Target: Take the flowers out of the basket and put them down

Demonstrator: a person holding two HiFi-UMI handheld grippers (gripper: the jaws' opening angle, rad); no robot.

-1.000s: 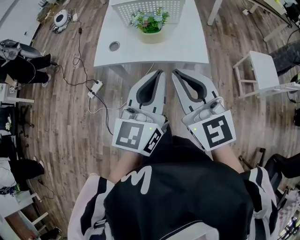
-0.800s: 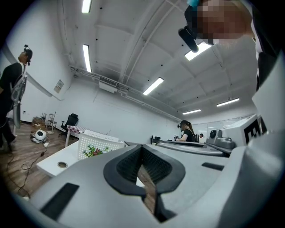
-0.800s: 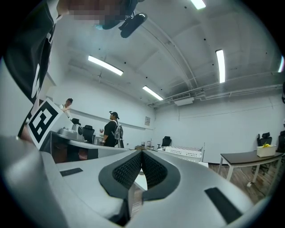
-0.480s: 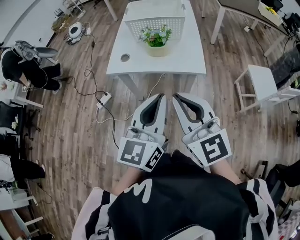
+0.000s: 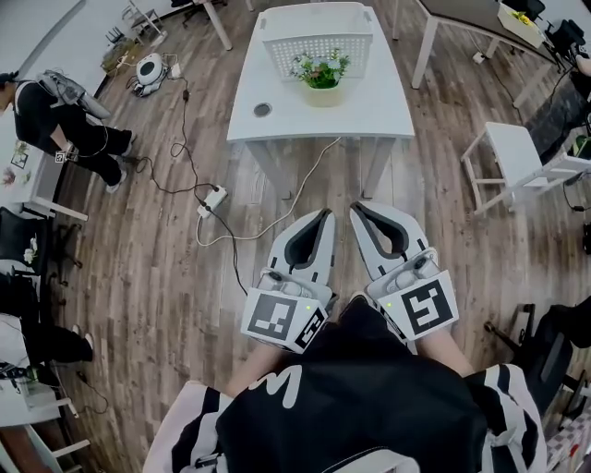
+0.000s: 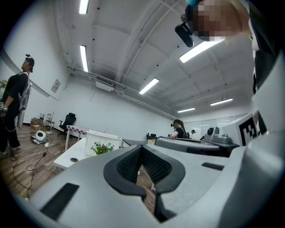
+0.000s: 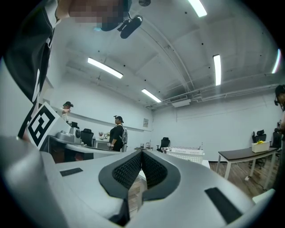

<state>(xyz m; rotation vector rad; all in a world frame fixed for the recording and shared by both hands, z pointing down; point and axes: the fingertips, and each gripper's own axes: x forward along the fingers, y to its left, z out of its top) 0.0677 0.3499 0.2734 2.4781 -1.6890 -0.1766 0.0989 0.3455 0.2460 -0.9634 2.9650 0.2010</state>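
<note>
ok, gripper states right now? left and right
Left gripper: closed, jaws together, holding nothing.
Right gripper: closed, jaws together, holding nothing.

A large room with a grey-brown wood-plank floor (image 5: pixel 166 277). A white rectangular table (image 5: pixel 369 102) stands at the far centre, a round cable hole (image 5: pixel 263 110) near its front left corner. On the floor by its front left leg lies a white power strip (image 5: pixel 213 198) trailing cables. A small white side table (image 5: pixel 512 152) stands to the right, a dark-topped desk with white legs (image 5: pixel 462 14) beyond it. The white walls (image 6: pixel 116 116) are plain. Long strip lights (image 6: pixel 83 58) glow on the white ceiling. A black office chair (image 6: pixel 68 120) stands by the far wall.
</note>
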